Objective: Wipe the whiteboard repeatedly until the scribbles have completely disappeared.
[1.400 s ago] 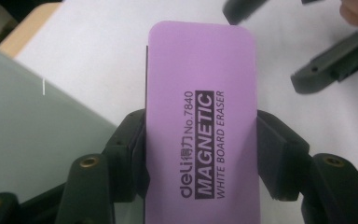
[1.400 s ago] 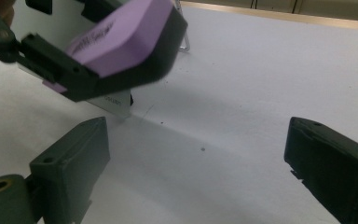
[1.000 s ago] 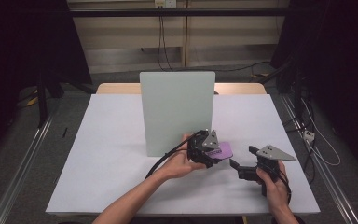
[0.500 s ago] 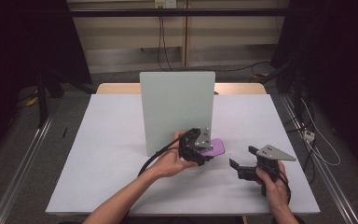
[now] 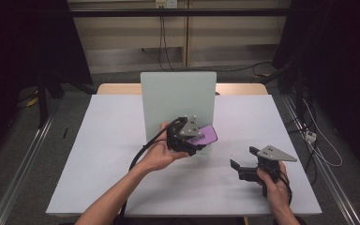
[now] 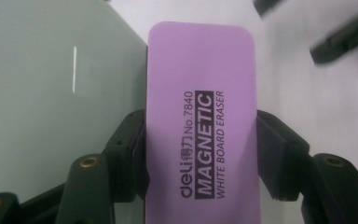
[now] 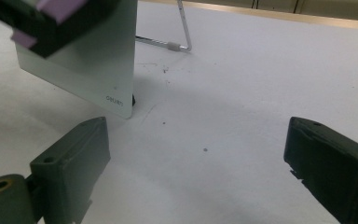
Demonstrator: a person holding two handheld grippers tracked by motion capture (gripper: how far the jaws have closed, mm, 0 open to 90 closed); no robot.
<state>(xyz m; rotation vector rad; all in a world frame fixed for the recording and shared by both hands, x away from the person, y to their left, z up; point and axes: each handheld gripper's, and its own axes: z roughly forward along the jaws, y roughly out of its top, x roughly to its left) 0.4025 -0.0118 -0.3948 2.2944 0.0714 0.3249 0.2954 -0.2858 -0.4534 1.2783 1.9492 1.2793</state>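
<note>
Purple magnetic whiteboard eraser (image 6: 200,126) sits clamped between my left gripper's (image 5: 187,136) jaws, which press on its two long edges, label facing the camera. In the high view it is at the centre of the frame, just in front of the pale standing whiteboard (image 5: 178,98). My left hand (image 5: 161,154) reaches in from the lower middle. My right gripper (image 5: 253,164), jaws spread wide with nothing between them, hovers over the white bench (image 5: 98,154) at lower right.
</note>
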